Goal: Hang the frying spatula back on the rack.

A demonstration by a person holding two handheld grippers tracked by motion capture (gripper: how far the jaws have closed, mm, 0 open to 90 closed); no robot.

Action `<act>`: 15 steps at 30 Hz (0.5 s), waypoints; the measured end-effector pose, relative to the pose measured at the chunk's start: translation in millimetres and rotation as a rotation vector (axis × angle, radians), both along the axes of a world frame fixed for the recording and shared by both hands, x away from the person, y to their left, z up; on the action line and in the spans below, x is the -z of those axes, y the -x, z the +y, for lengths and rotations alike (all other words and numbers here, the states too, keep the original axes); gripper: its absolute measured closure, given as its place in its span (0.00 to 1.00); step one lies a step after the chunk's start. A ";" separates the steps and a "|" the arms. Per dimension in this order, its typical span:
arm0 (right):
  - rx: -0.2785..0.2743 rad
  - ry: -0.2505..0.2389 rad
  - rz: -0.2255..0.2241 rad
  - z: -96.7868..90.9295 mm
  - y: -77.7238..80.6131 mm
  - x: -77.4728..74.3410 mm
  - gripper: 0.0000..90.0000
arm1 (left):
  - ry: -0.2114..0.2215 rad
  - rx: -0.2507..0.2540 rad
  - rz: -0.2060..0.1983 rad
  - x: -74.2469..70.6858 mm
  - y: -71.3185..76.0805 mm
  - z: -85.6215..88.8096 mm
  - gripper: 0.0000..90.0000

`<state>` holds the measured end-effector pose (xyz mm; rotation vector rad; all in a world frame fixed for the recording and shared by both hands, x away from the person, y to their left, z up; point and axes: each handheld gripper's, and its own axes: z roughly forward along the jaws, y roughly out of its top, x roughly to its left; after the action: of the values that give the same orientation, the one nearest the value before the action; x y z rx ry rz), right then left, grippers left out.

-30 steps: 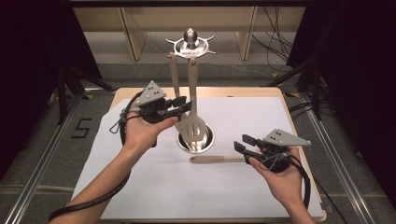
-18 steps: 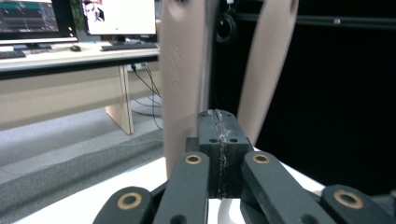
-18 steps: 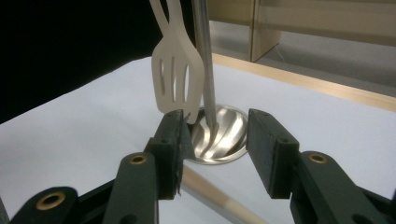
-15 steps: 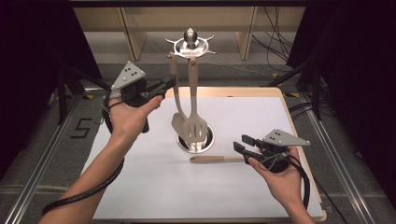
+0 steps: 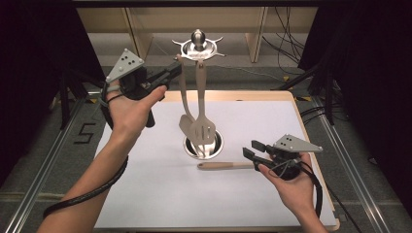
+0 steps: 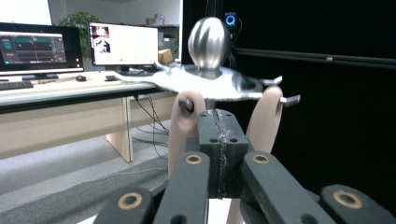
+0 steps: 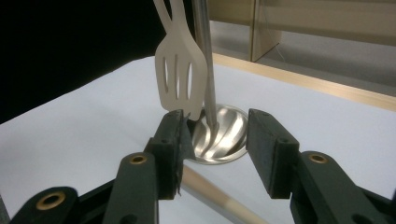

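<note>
At the lower centre of the high view, a beige utensil handle point(image 5: 224, 165) lies flat on the white worktop point(image 5: 145, 194), just before the rack base point(image 5: 206, 150). It looks light, stiff and smooth, best pinched across its bare handle end, which the right gripper point(image 5: 252, 150) straddles with fingers wide apart and empty. The left gripper point(image 5: 172, 72), upper left, has its fingers pressed together on nothing beside the hanging spatulas point(image 5: 201, 128).

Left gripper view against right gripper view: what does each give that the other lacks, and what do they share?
Left gripper view: the shut left tool, a steel knob above hooks, beige handle tops, monitors on a desk. Right gripper view: the open right tool, a slotted spatula, the steel base, a wooden handle lying on the white table. Shared: the utensil stand with hanging utensils.
</note>
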<state>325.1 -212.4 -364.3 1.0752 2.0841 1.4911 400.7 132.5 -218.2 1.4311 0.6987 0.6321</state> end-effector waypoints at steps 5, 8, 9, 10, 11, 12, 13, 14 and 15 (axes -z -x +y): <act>0.000 0.000 0.006 0.2 0.1 0.1 0.64 | 0.007 -0.011 -0.011 -6.6 -2.5 -0.1 0.99; -0.010 0.023 -0.031 -1.9 -2.4 0.0 0.64 | 0.011 -0.011 -0.006 -7.5 -4.5 0.4 0.99; -0.010 0.036 -0.031 -2.9 -2.1 -0.8 0.64 | 0.011 -0.012 -0.007 -7.4 -4.3 0.4 0.99; 0.002 0.012 0.005 -1.1 0.4 -0.8 0.64 | 0.009 -0.014 -0.006 -7.2 -4.1 0.9 0.99; 0.003 0.020 0.006 -1.9 0.5 -1.1 0.64 | 0.006 -0.018 -0.007 -7.0 -4.2 1.6 0.99; -0.010 0.041 -0.036 -3.7 -2.4 -0.5 0.64 | 0.009 -0.021 -0.008 -6.9 -4.5 1.8 0.99; -0.006 0.037 -0.027 -3.6 -1.8 -0.6 0.64 | 0.009 -0.026 -0.009 -6.8 -4.8 2.1 0.99; -0.002 0.028 -0.007 -3.0 -0.6 -0.9 0.64 | 0.004 -0.038 -0.011 -6.7 -5.5 2.6 0.99; -0.006 0.021 -0.003 -2.6 -0.6 -0.6 0.64 | 0.007 -0.046 0.005 -6.4 -5.0 2.5 0.99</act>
<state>325.7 -215.0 -363.6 1.0588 2.0982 1.4701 405.7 135.0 -211.8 1.4137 0.7394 0.6616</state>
